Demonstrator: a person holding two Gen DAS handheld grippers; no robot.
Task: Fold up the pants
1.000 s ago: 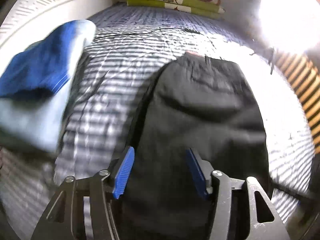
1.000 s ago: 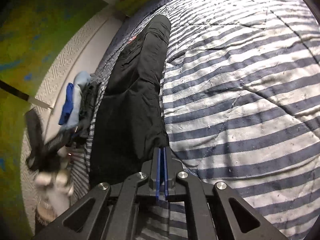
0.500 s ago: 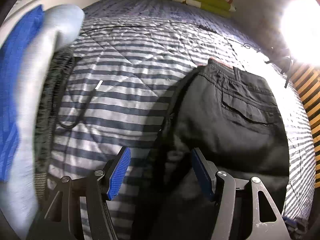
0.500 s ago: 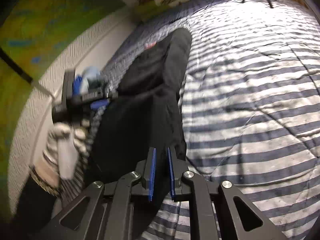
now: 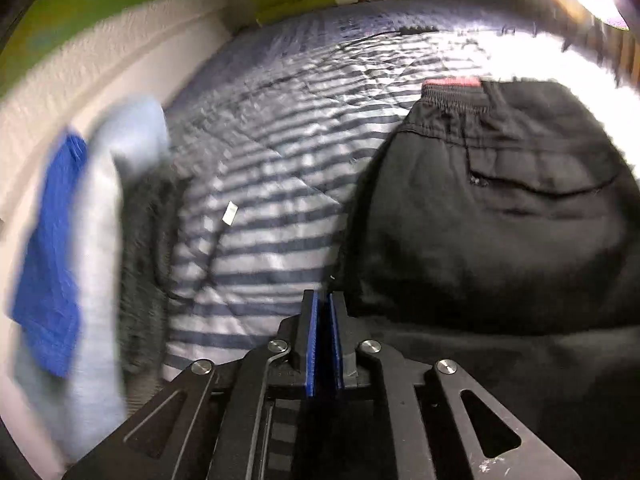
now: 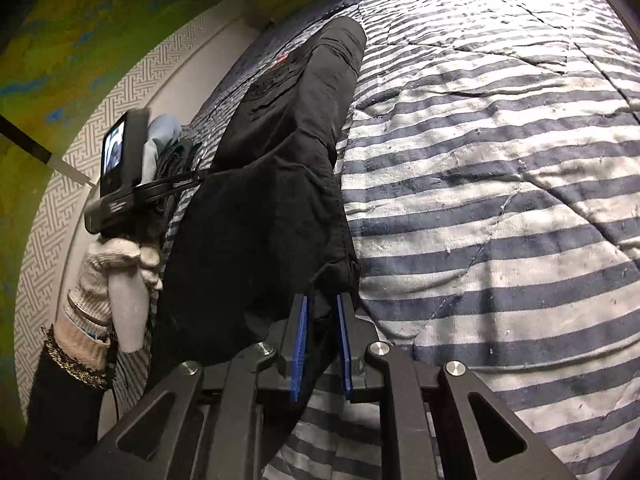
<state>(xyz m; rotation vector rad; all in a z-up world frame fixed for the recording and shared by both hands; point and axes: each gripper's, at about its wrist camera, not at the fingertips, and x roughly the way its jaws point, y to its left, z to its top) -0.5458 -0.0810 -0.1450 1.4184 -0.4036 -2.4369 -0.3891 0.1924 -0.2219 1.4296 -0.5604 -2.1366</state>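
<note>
A: Stripes ran all over the bed (image 6: 500,140), and the black pants (image 6: 280,152) lay long on it near the wall (image 5: 100,64).

B: Were they folded yet?

A: Partly, I think. They looked folded the long way, one leg on top of the other. Folding them short was still to do.

B: What did the tools do?

A: The left tool (image 5: 322,312) had just been closing, and its blue pads looked pressed nearly together at the pants' edge. I could not tell if cloth was between them. The right tool (image 6: 322,312) pinched a bunched end of the pants.

B: Did both views show the same?

A: No. The left view showed the waistband (image 5: 454,94) and a pocket (image 5: 536,184) up close. Only the right view showed the whole length and the gloved hand (image 6: 116,280) holding the other tool
</note>
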